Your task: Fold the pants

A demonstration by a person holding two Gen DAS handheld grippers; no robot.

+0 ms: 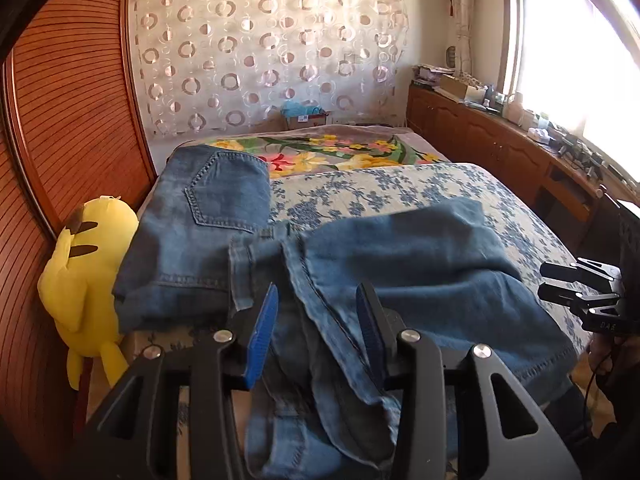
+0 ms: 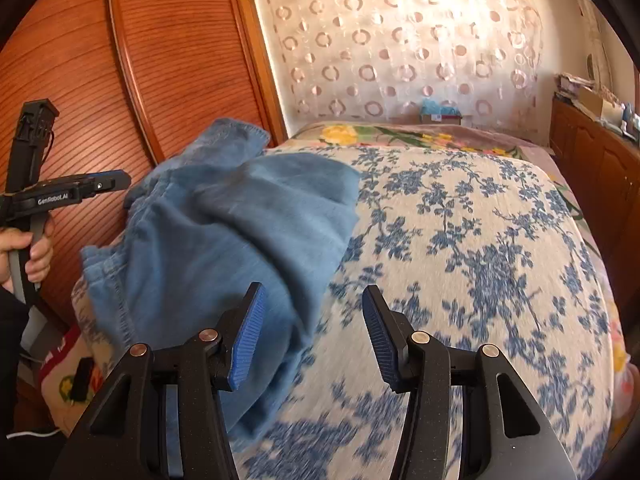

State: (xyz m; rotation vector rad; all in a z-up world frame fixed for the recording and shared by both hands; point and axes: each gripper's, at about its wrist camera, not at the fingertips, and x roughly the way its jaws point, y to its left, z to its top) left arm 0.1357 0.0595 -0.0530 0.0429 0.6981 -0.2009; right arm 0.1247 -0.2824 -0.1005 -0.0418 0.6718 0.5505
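A bed (image 2: 500, 240) with a blue-flowered cover fills the room beside a wooden wardrobe (image 1: 76, 92). Blue jeans (image 1: 400, 264) lie rumpled on its near left part. A yellow plush toy (image 1: 86, 280) leans at the left edge. The left gripper (image 1: 316, 320) stands apart, denim between its pads but unpinched; the right gripper (image 2: 314, 328) is apart, empty.

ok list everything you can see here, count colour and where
jeans: one pair, blue denim, crumpled on the near part of the bed, partly folded
bed cover: one, cream with blue flowers, over the bed
floral blanket: one, yellow and green, at the far end of the bed
plush toy: one, yellow, between the bed and the wardrobe
wardrobe: one, reddish wood, beside the bed
left gripper: black, blue pads, jaws apart over the denim
right gripper: black, blue pads, jaws open, nothing held
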